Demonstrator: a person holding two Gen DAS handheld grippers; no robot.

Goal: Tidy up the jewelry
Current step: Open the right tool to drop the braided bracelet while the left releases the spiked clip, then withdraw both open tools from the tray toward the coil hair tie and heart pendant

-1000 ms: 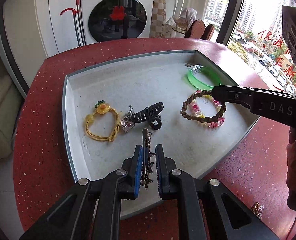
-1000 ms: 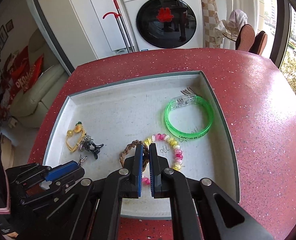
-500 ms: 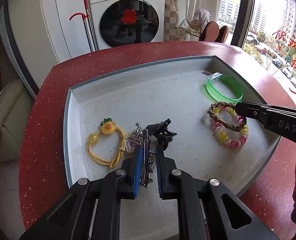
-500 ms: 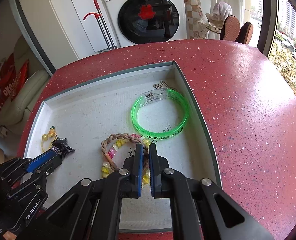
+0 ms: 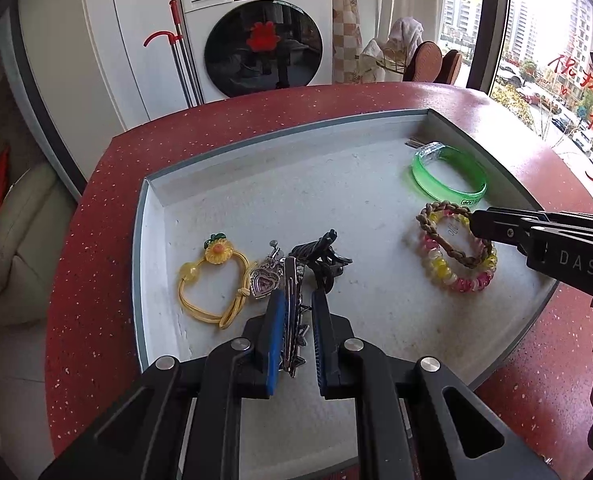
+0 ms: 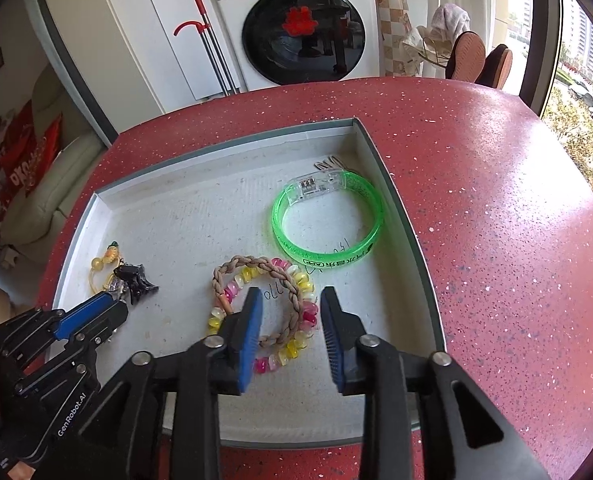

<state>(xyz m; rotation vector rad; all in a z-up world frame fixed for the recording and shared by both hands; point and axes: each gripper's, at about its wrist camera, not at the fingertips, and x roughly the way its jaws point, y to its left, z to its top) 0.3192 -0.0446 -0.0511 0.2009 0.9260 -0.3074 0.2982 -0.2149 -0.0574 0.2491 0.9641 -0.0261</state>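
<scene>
Contents of grey tray (image 6: 400,216) on red speckled table (image 6: 496,200): green bangle (image 6: 328,216) at far right; braided band (image 6: 280,276) lying over pink-and-yellow bead bracelet (image 6: 296,344), just near of the bangle; yellow flower hair tie (image 5: 212,280), heart charm (image 5: 264,282) and black claw clip (image 5: 320,256) clustered at left. Beyond the table — a white washing machine (image 6: 296,20).

Left gripper (image 5: 296,336): low over the tray's near left, jaws narrow around a metal hair clip (image 5: 290,300). Right gripper (image 6: 292,340): jaws wide, straddling the band and bracelet — gripping neither.
</scene>
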